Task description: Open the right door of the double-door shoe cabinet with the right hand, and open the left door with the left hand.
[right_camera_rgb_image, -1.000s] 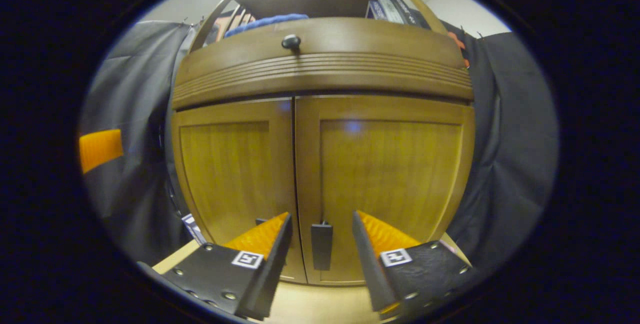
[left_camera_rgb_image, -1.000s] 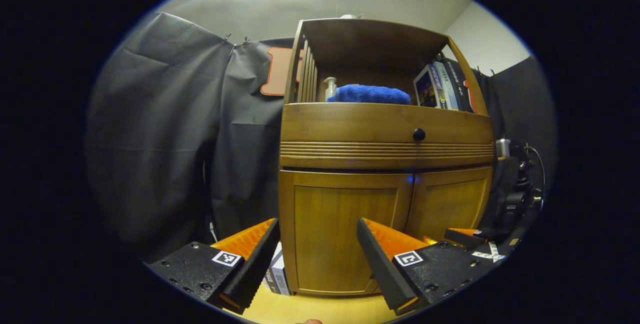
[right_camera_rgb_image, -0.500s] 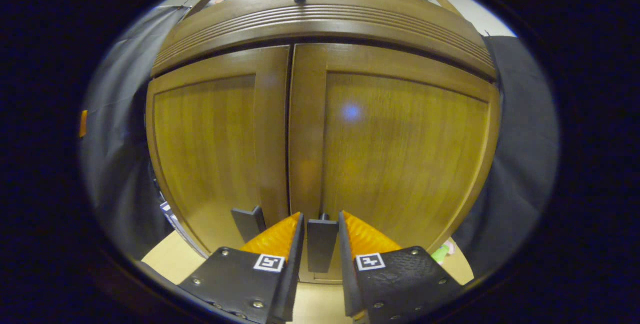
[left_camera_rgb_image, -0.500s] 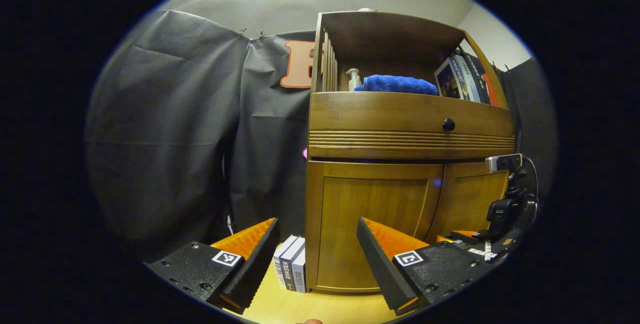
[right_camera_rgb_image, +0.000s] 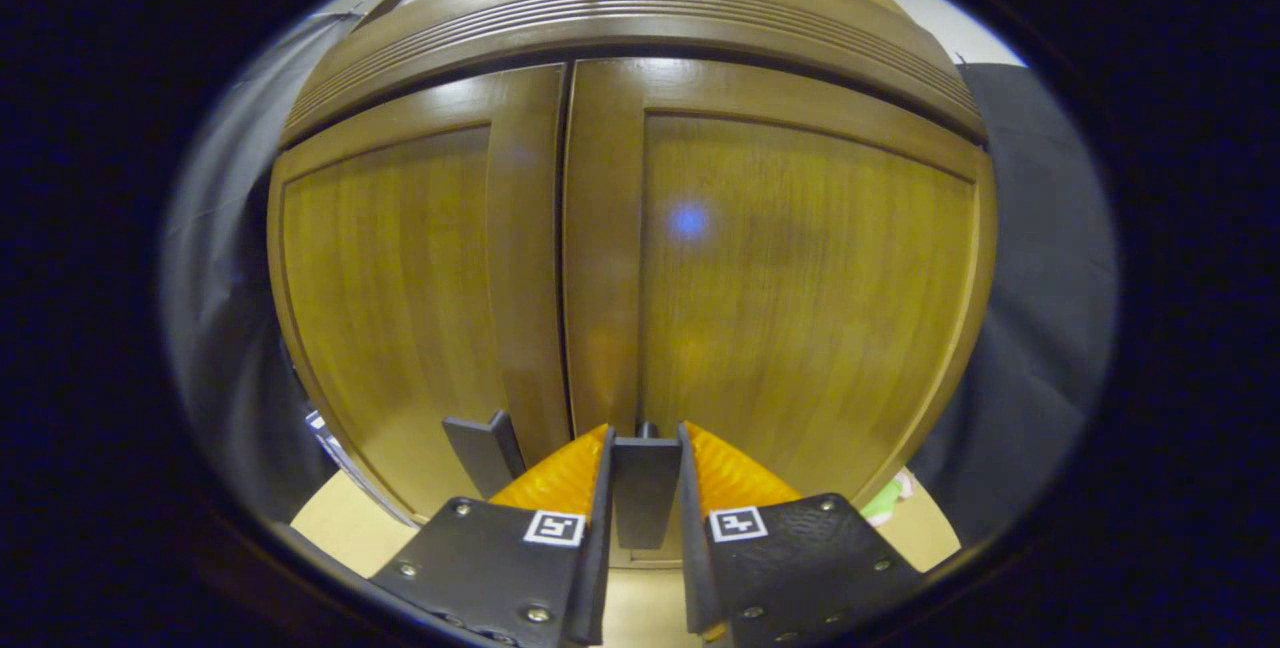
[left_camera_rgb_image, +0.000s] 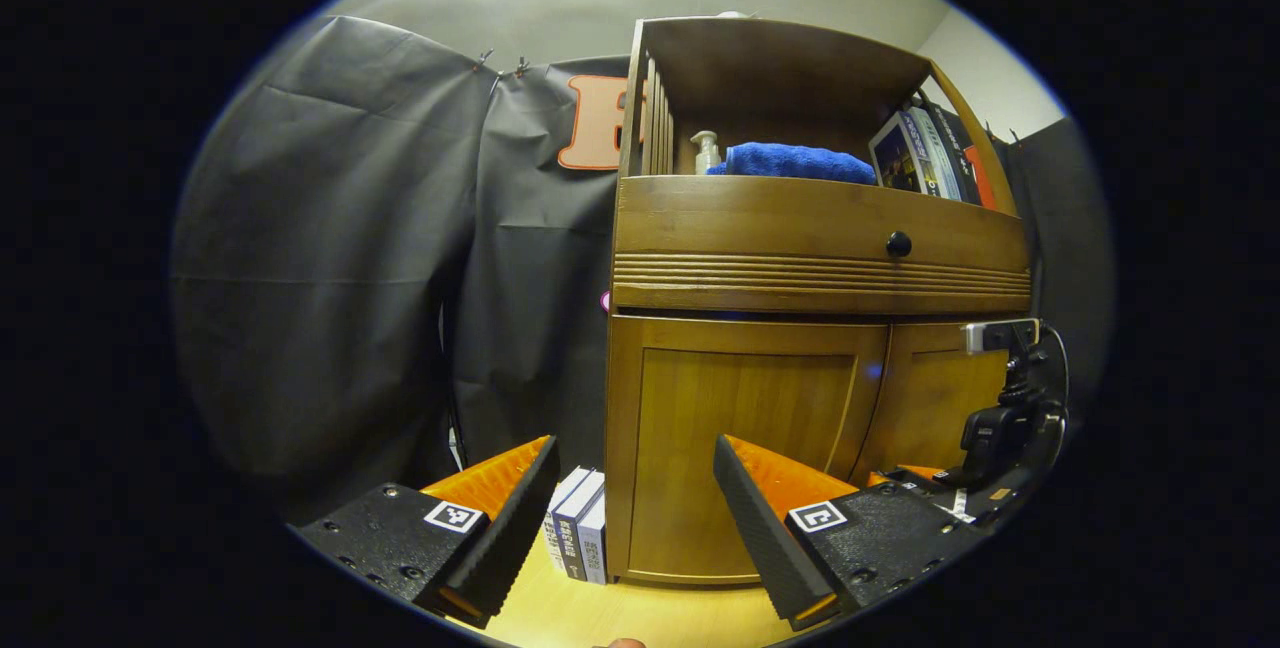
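Right gripper clamped on the right door's handle; both doors closed. Left gripper wide, near the left door.

Left claw: two wedge-shaped fingers are tapering forward, ribbed on the sloped outer faces, flat on the inner pads. Each finger is sitting on a matte black textured mount block carrying a small square black-and-white fiducial tag near the finger root, with round screw heads showing along the block edges behind the tags.

Right claw: same build, same wedge fingers, same ribbing, a tag on each black block, shiny screws dotting the rear corners. Seen from the left gripper view, its rear body is showing black housings, a silver-grey module on top and a thin black cable looping beside it.
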